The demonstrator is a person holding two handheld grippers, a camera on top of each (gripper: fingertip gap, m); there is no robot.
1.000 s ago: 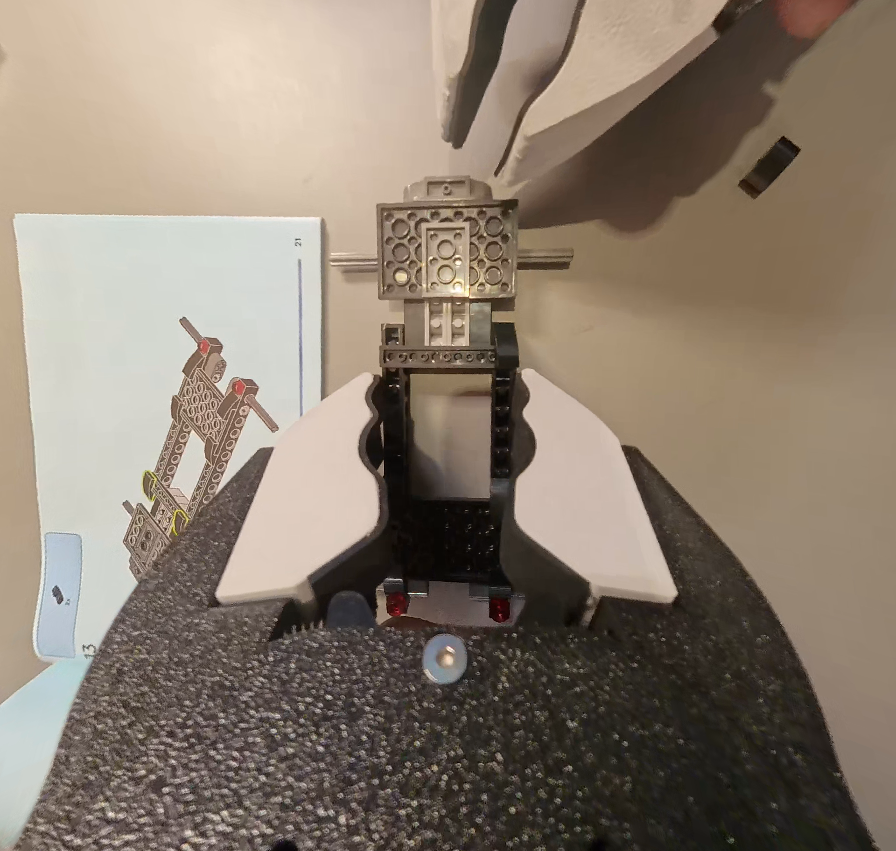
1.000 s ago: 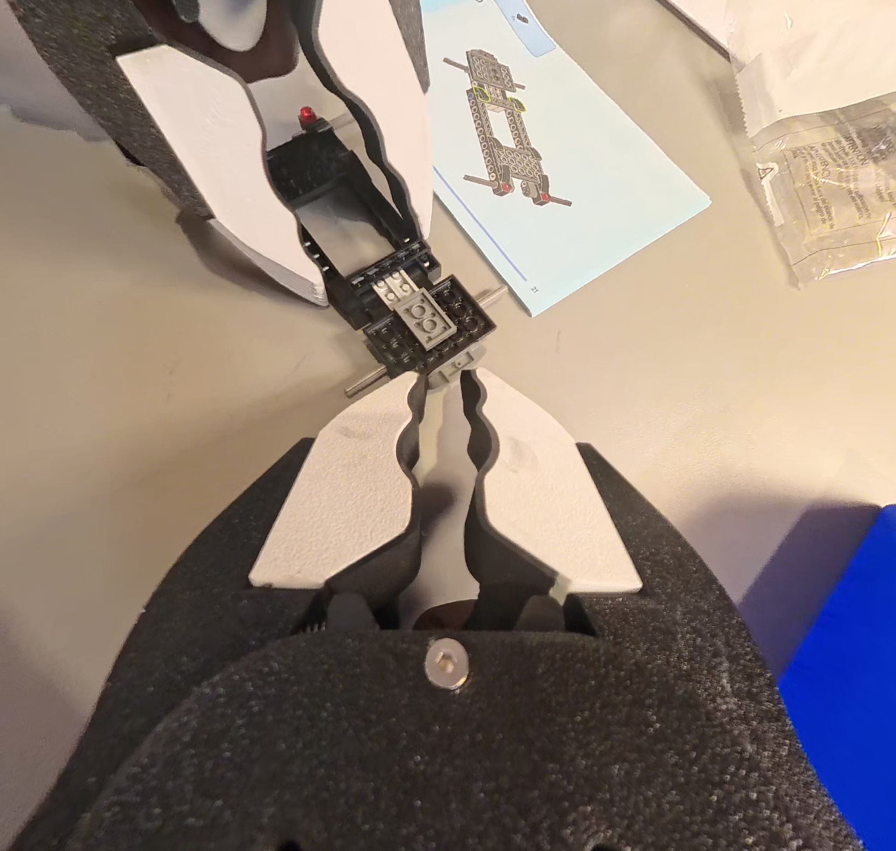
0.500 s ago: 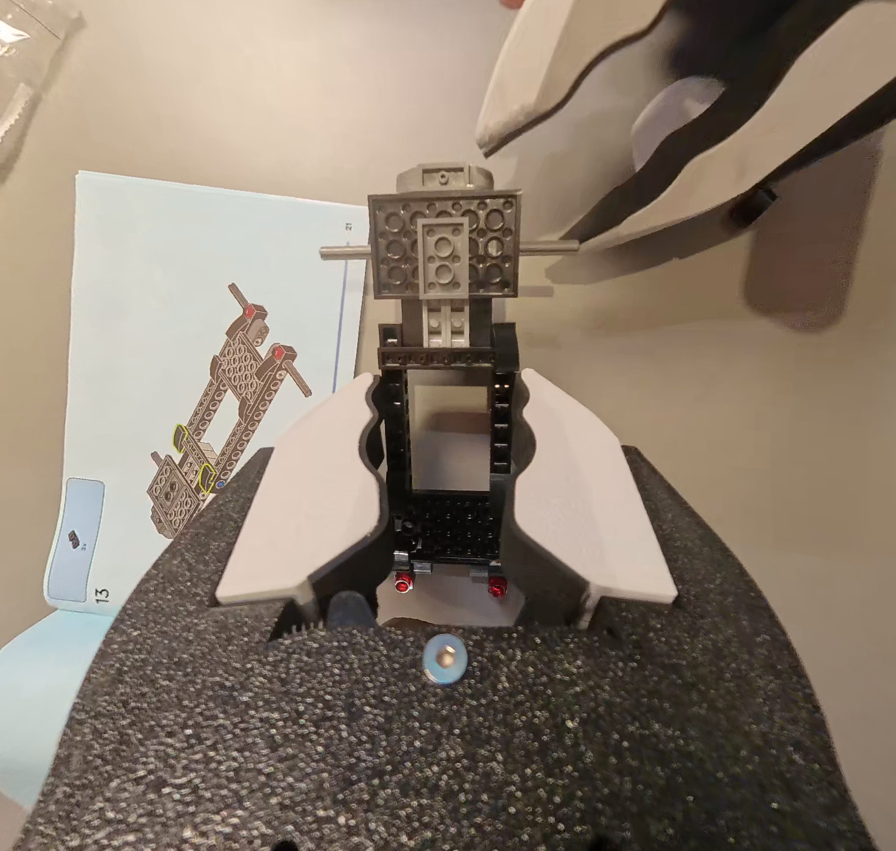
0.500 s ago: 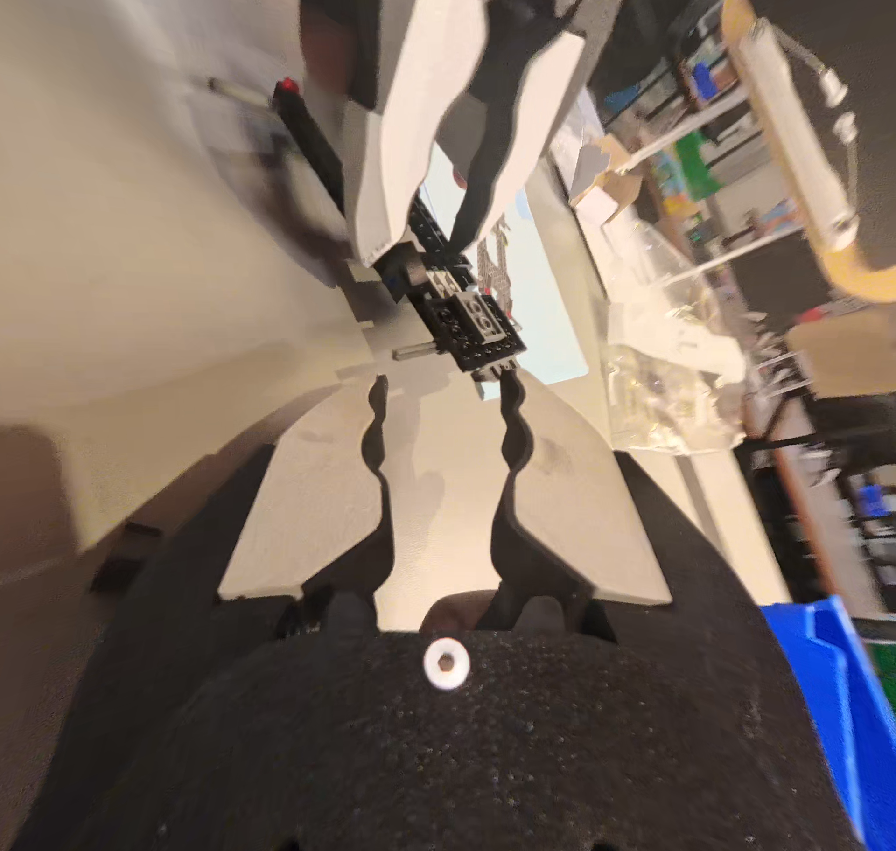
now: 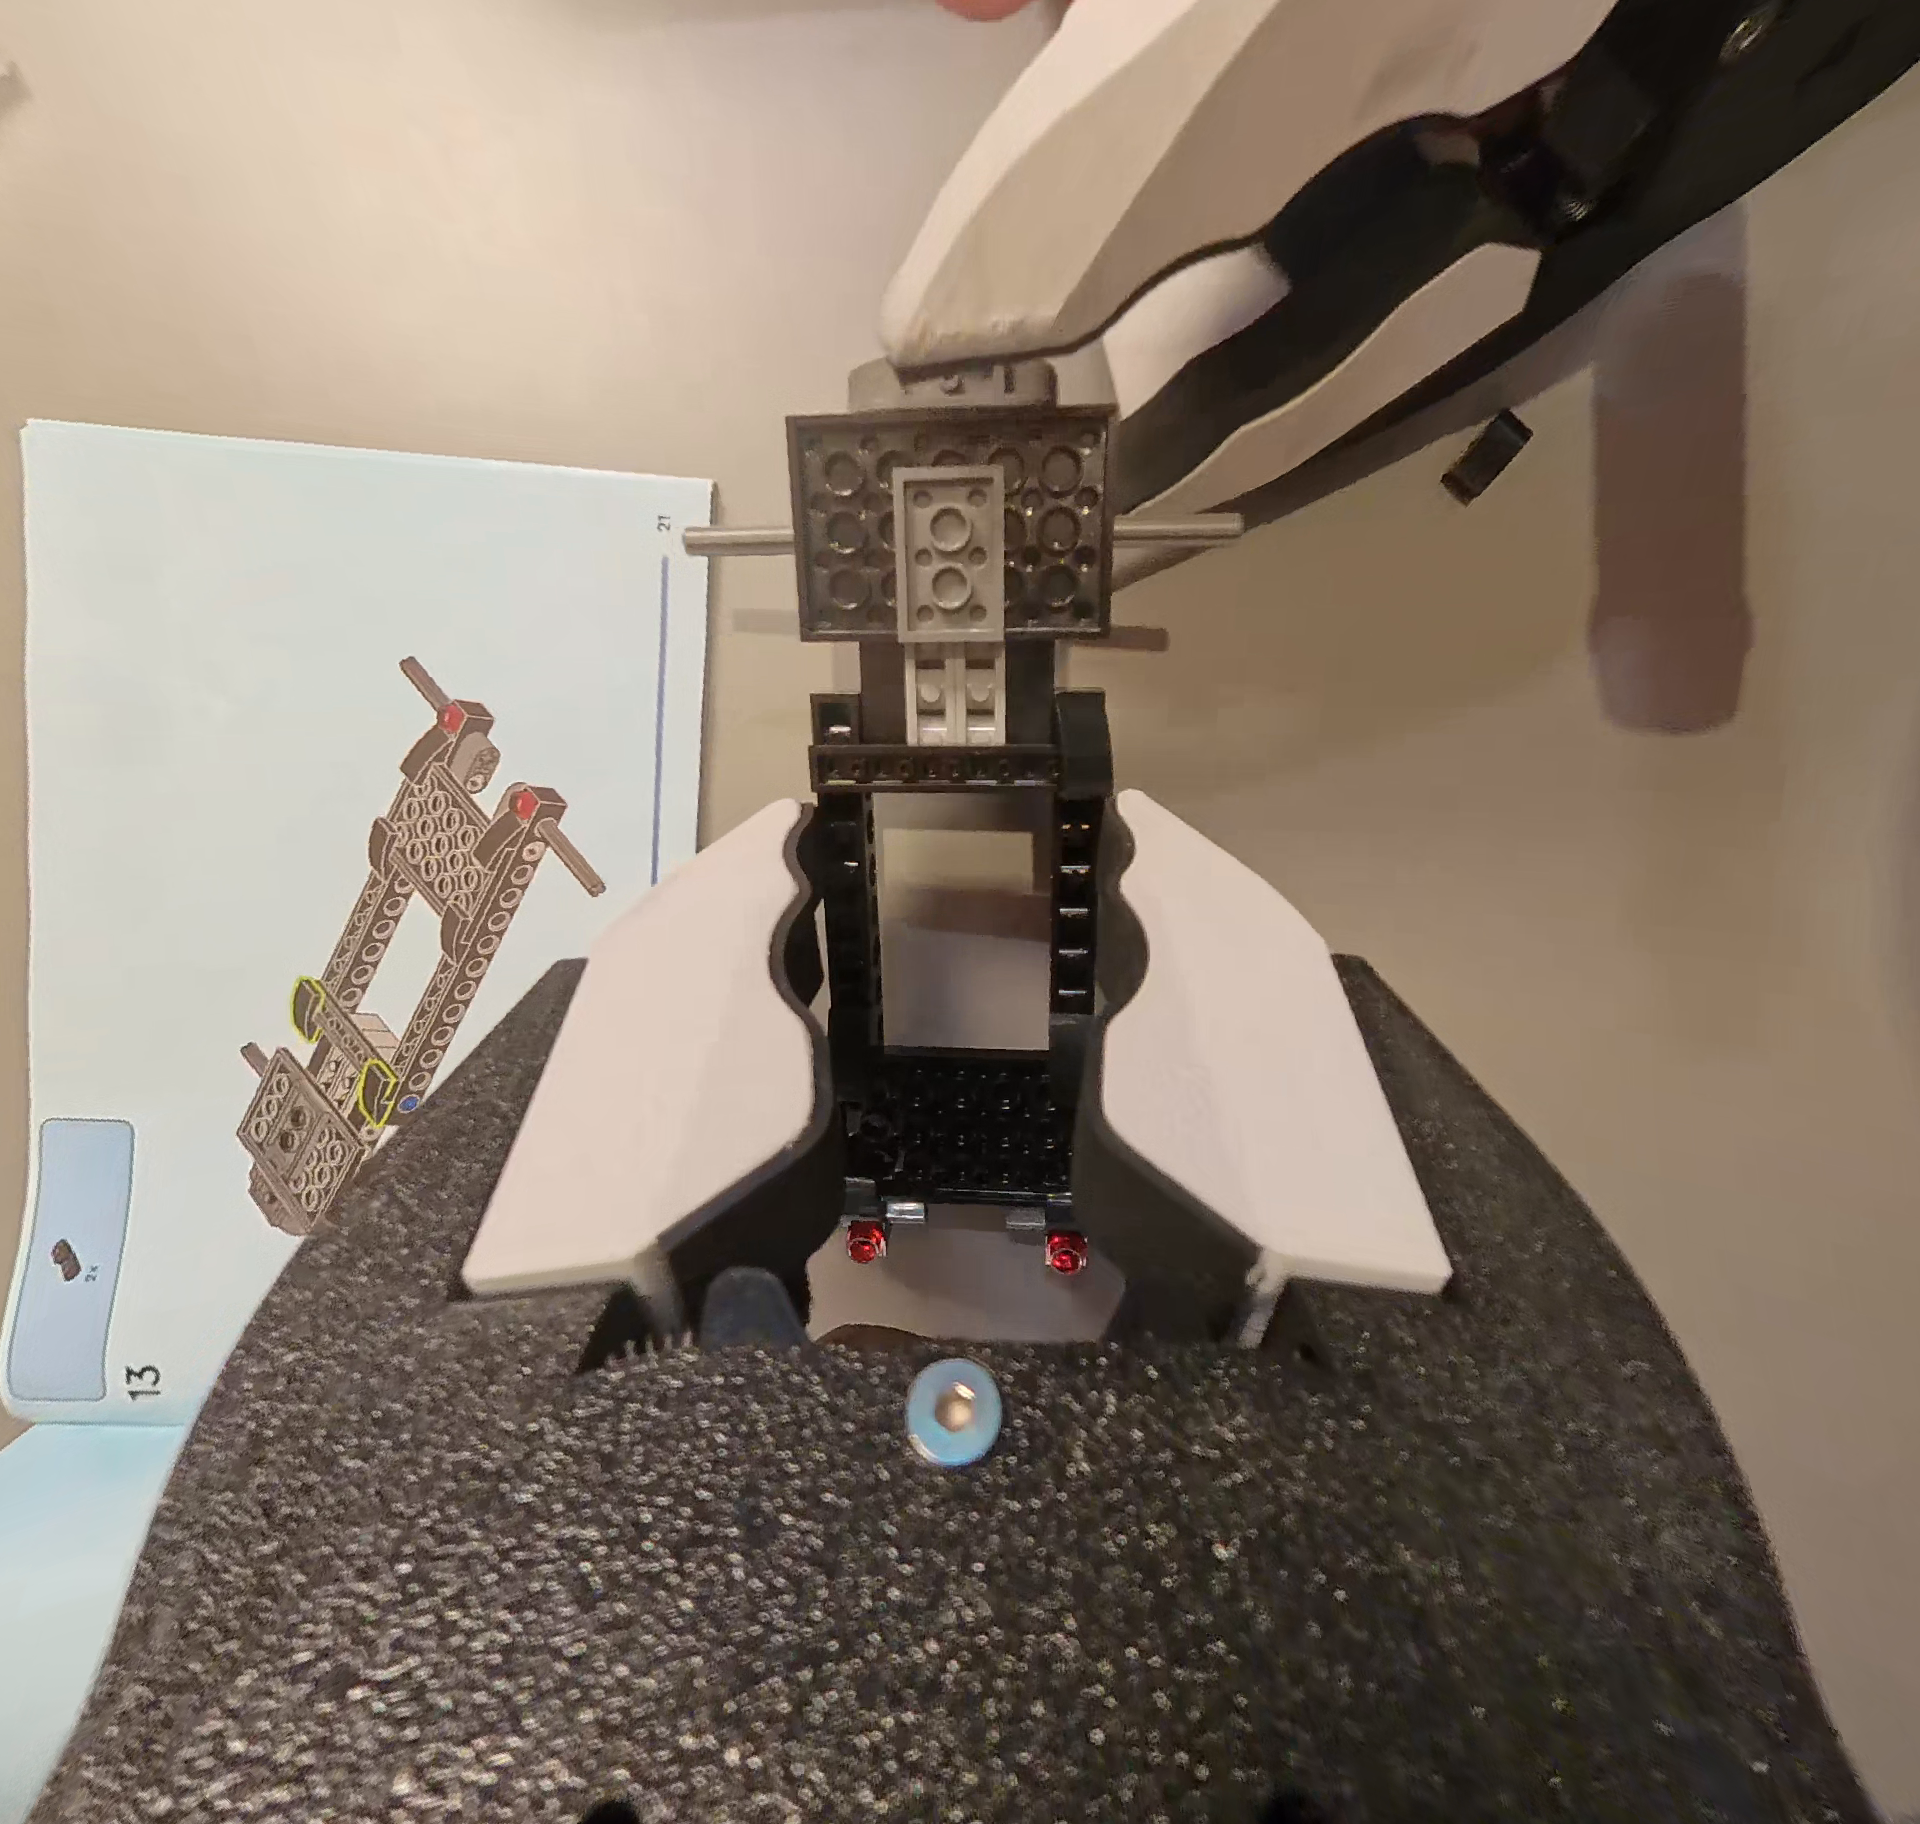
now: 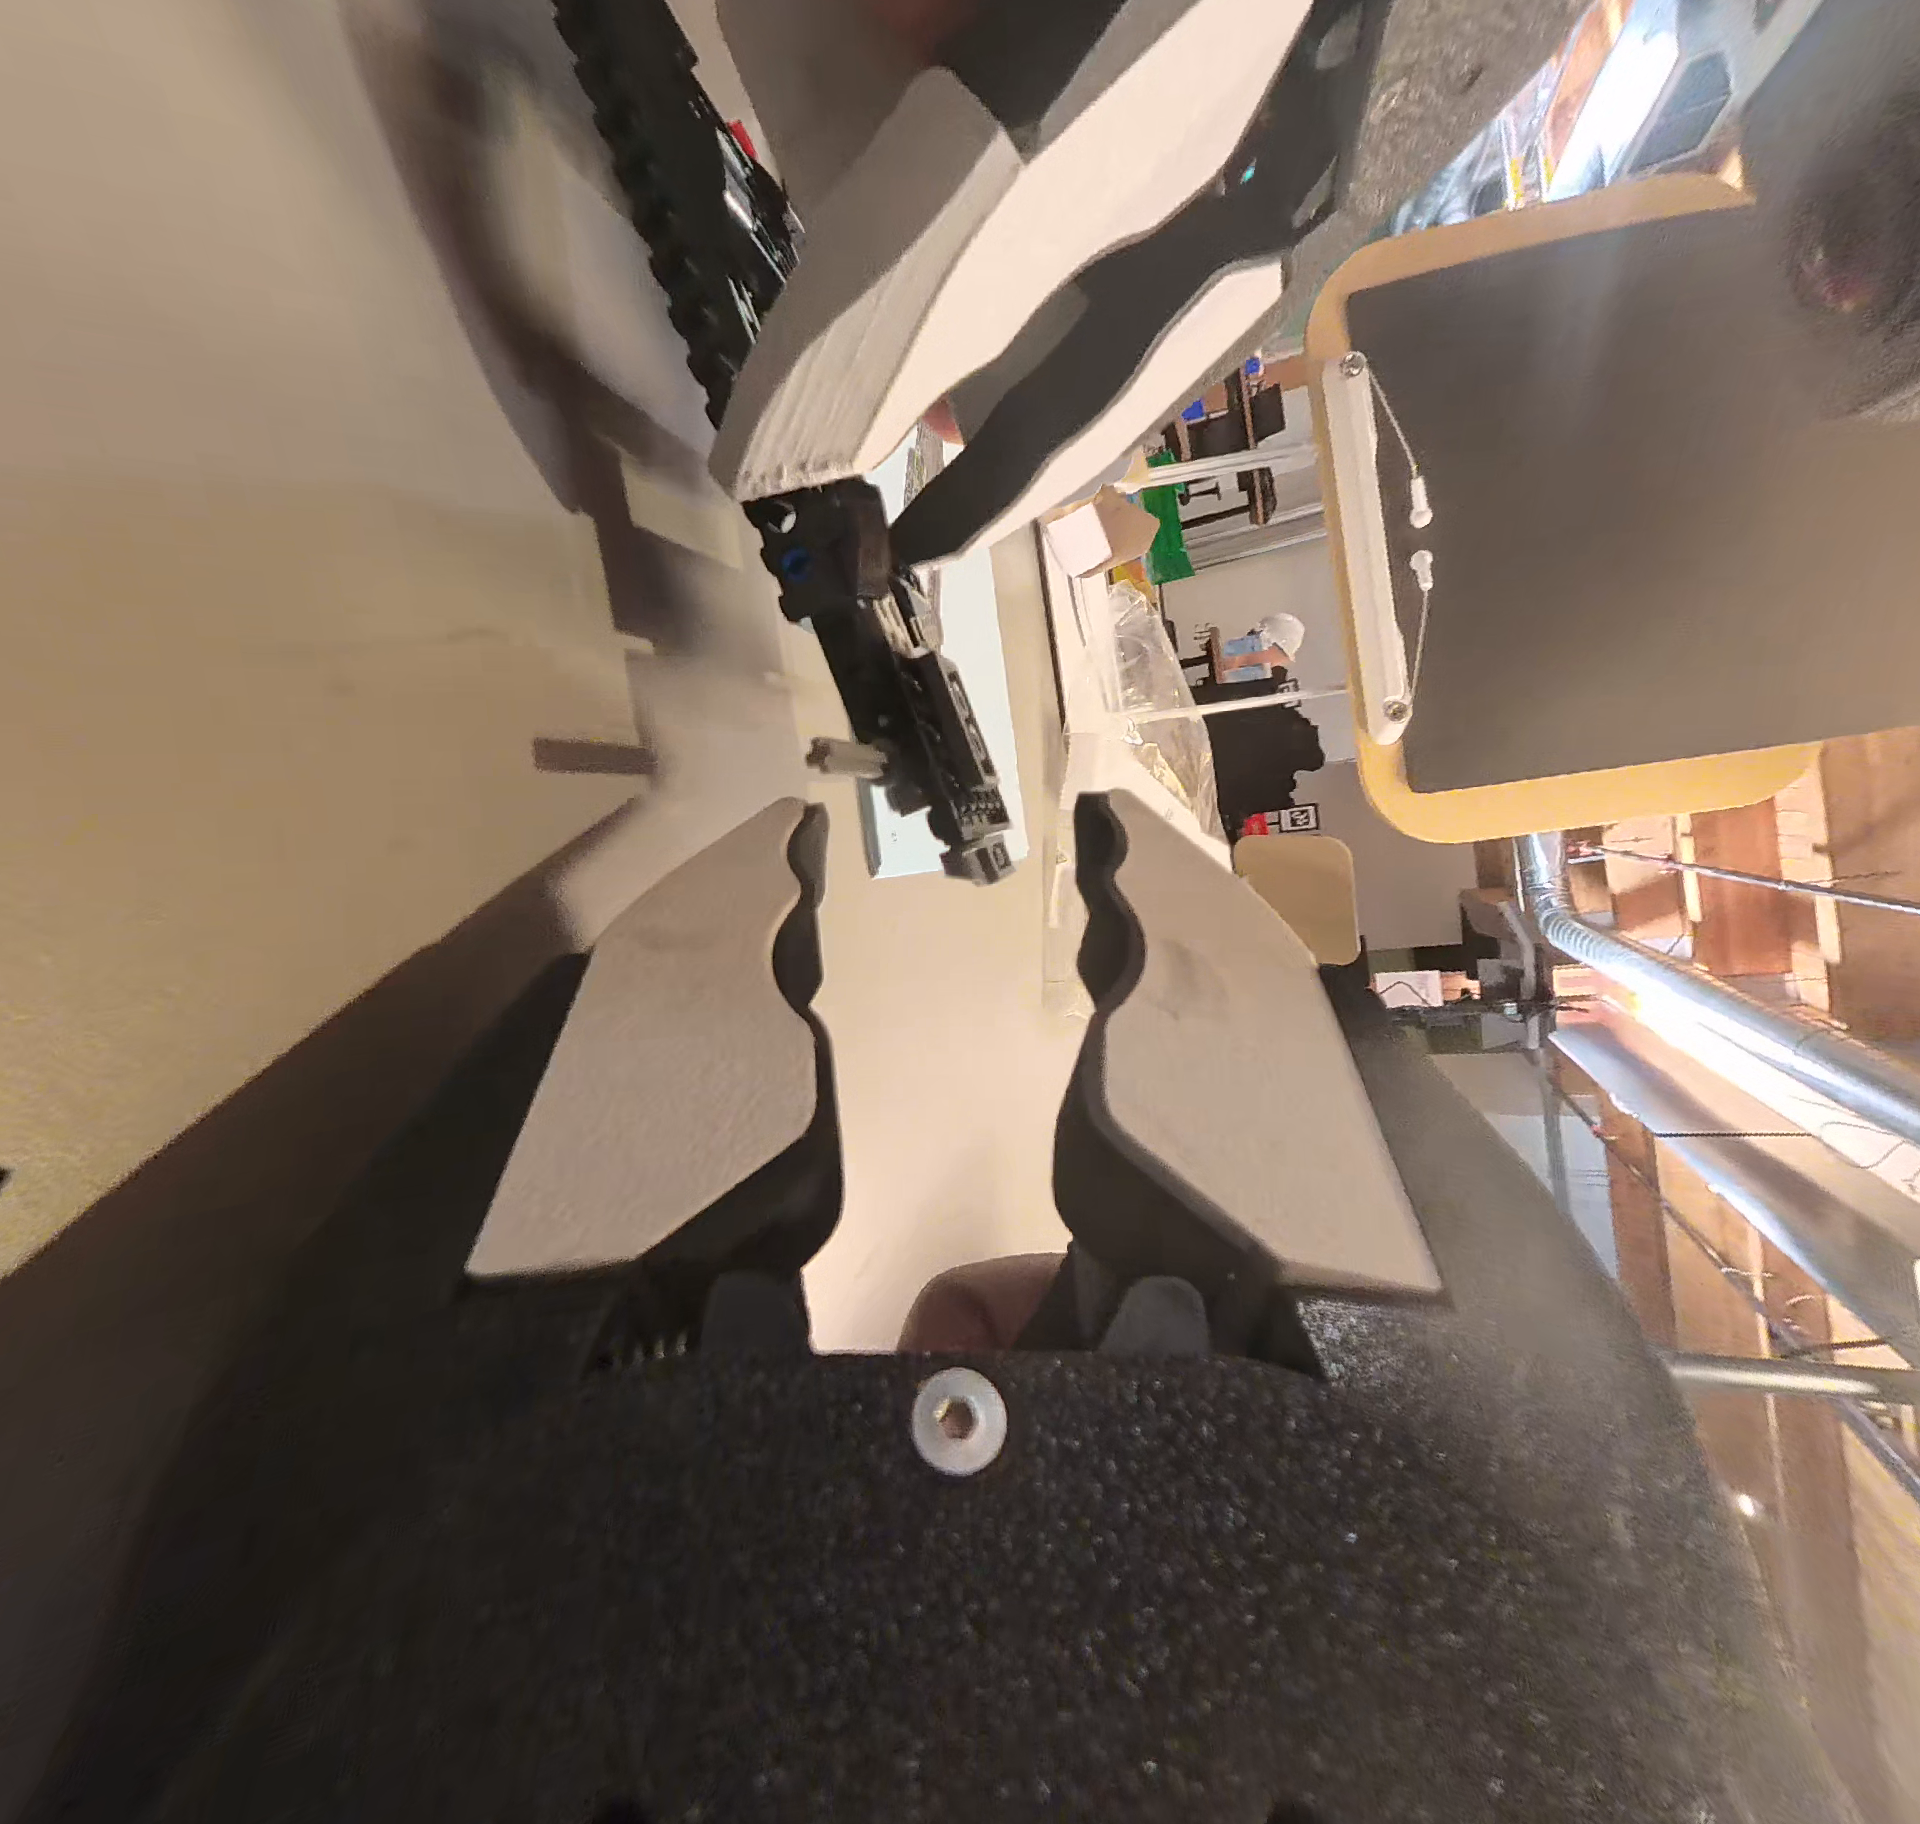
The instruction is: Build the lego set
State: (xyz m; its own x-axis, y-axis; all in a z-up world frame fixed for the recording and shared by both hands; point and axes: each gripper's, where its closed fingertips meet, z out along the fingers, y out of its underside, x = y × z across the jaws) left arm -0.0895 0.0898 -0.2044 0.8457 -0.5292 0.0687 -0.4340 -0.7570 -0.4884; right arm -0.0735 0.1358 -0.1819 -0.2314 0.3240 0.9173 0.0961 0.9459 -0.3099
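Left gripper (image 5: 956,943) was clamped on the two black side rails of a black-and-grey brick-built chassis frame (image 5: 954,839), pads pressed to either rail, the frame sticking out forward past the fingertips. Right gripper (image 6: 940,829) stood open and held nothing; its fingers sat at the frame's far grey end, one fingertip (image 5: 977,320) resting on or just over the end block, the other beside the thin grey axle rod (image 5: 1174,527). Risk, as judged: a push from that fingertip could lever the long frame out of the side grip or pop a plate loose, and the axle could snag. Pale blue instruction booklet (image 5: 343,839) lay open on the beige table (image 5: 364,216), left of the frame; a small black loose piece (image 5: 1486,455) lay to the right.
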